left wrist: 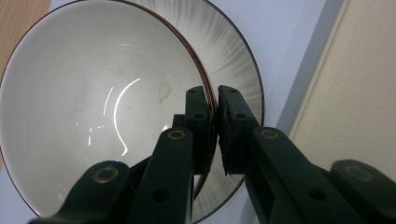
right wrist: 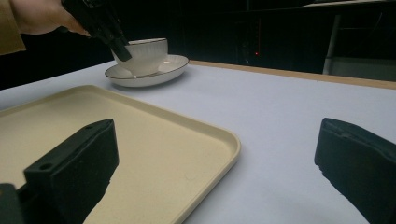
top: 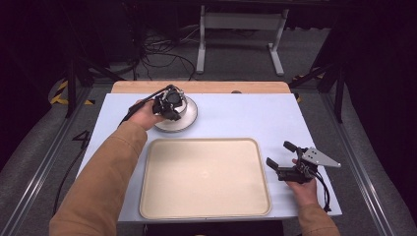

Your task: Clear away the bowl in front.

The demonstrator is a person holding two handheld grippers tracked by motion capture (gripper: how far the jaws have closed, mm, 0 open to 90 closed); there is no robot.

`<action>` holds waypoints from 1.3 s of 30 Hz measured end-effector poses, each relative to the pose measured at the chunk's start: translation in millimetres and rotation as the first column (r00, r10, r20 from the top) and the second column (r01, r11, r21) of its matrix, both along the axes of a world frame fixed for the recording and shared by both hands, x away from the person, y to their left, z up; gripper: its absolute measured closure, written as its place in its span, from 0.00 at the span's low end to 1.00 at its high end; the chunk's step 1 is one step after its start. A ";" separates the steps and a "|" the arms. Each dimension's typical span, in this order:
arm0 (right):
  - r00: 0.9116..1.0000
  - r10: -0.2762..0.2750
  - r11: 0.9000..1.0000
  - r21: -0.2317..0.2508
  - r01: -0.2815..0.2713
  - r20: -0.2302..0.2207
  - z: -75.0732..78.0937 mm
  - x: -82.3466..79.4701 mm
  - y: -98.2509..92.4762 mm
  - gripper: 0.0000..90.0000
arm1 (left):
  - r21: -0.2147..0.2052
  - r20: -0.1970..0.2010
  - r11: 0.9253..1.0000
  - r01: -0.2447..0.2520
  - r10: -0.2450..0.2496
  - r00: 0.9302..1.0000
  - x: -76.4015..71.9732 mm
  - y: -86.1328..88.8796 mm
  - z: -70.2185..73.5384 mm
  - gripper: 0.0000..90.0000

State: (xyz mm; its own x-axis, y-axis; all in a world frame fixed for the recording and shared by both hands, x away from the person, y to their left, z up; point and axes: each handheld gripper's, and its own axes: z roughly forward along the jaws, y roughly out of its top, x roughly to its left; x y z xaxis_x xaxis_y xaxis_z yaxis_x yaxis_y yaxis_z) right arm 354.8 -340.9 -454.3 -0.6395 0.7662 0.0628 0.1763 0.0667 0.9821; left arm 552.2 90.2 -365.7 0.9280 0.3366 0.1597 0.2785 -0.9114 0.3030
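With my left gripper [left wrist: 214, 100] fingers clamped on the cup [left wrist: 93, 102] rim near the desk's far-left corner, I should lift straight off the saucer [top: 189, 120]; right gripper [top: 280, 155] fingers gape.

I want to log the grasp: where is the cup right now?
In the high view the cup stands on its saucer at the table's far left, beyond the tray, rim pinched by the left gripper.
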 end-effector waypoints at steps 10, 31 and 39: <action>1.000 0.001 1.000 0.003 -0.001 0.000 0.0 0.1 0.0 0.00 | 0.000 0.010 1.000 0.020 -0.020 1.000 -7.6 -1.6 15.6 0.93; 1.000 0.004 1.000 0.004 -0.004 -0.002 0.0 0.2 -0.2 0.00 | 0.033 -0.001 0.998 0.048 -0.048 0.999 -25.8 -4.1 45.2 0.93; 1.000 0.005 1.000 0.004 -0.005 -0.002 0.0 0.2 -0.1 0.00 | 0.037 -0.014 0.998 0.049 -0.049 0.999 -34.9 -4.5 56.8 0.93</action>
State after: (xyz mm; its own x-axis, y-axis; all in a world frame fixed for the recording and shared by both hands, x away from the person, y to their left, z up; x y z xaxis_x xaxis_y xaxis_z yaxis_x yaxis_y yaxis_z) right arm 355.0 -341.0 -454.4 -0.6432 0.7628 0.0668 0.1780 0.0641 0.9819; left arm 517.3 85.7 -308.9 0.9453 0.2849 0.1588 0.2370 -0.9346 0.2654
